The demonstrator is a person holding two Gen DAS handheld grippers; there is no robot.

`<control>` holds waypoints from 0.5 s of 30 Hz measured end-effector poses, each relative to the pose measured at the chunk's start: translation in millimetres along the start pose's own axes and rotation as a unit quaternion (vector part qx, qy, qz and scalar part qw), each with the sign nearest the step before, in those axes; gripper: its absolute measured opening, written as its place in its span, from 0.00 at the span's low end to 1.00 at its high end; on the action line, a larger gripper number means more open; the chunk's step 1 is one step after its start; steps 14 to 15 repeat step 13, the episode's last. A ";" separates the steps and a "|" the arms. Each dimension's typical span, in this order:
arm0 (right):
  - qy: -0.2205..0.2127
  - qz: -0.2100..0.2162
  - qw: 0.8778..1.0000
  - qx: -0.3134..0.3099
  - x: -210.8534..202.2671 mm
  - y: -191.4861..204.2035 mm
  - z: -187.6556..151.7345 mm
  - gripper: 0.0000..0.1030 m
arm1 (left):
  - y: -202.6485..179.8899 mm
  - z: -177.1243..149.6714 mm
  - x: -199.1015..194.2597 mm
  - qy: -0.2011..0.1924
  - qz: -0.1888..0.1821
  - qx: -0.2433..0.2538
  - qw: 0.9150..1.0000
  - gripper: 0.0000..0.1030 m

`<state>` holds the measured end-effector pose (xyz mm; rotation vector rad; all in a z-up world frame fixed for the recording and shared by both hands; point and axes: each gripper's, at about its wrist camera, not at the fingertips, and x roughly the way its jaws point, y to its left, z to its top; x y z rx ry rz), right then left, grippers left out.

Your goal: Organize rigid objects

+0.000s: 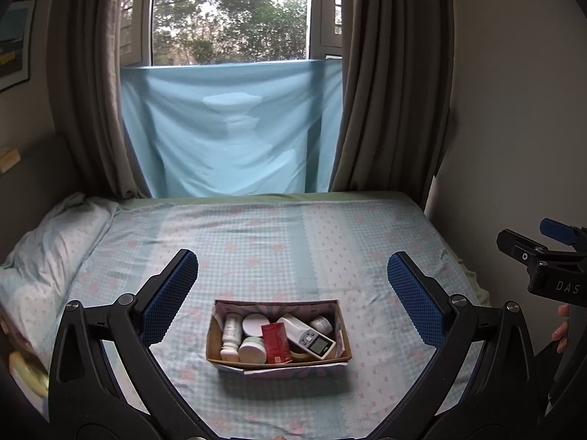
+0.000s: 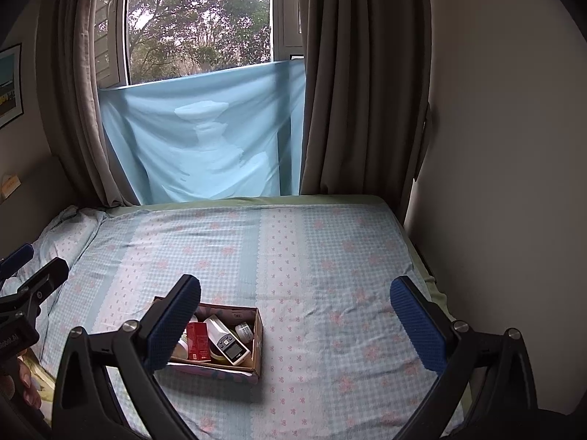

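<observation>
We see a bed (image 1: 293, 227) under a blue checked sheet with pink flowers; on it sit a pillow (image 1: 55, 242) at the left and a cardboard box (image 1: 279, 361) nearer us

- You face a bed (image 1: 293, 234) covered by a pale blue checked sheet with pink flowers and scalloped stripes; a green edge shows along its far side.
- To your left lies a rumpled pillow (image 1: 55, 242) in matching pale fabric, against the dark headboard.
- Beyond the bed, a light blue cloth (image 1: 231, 128) hangs across the lower part of the window (image 1: 231, 14), with green trees visible above it.
- Heavy grey-brown curtains (image 1: 396, 84) hang on both sides of that window, reaching down to the bed.
- On the left wall you see a framed picture (image 1: 16, 42), partly cut off.
- A plain off-white wall (image 2: 506, 128) runs along the bed's right side.
</observation>
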<state>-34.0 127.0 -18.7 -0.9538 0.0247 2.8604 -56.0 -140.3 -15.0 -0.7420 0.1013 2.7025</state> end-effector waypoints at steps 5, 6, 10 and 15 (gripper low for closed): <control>-0.005 0.001 1.000 -0.004 -2.0 3.4 1.3 1.00 | -7.2 1.1 -8.9 -0.032 0.055 0.021 0.998 1.00; -0.005 0.001 1.000 -0.003 -1.7 3.8 1.5 1.00 | -8.1 2.3 -11.6 -0.042 0.063 0.023 0.997 1.00; -0.004 0.004 1.000 -0.003 -0.3 4.8 2.0 1.00 | -4.2 4.6 -16.0 -0.058 0.076 0.013 0.995 1.00; -0.006 0.005 1.000 -0.003 -1.3 5.4 3.3 1.00 | 2.9 6.0 -15.6 -0.058 0.058 -0.001 0.997 1.00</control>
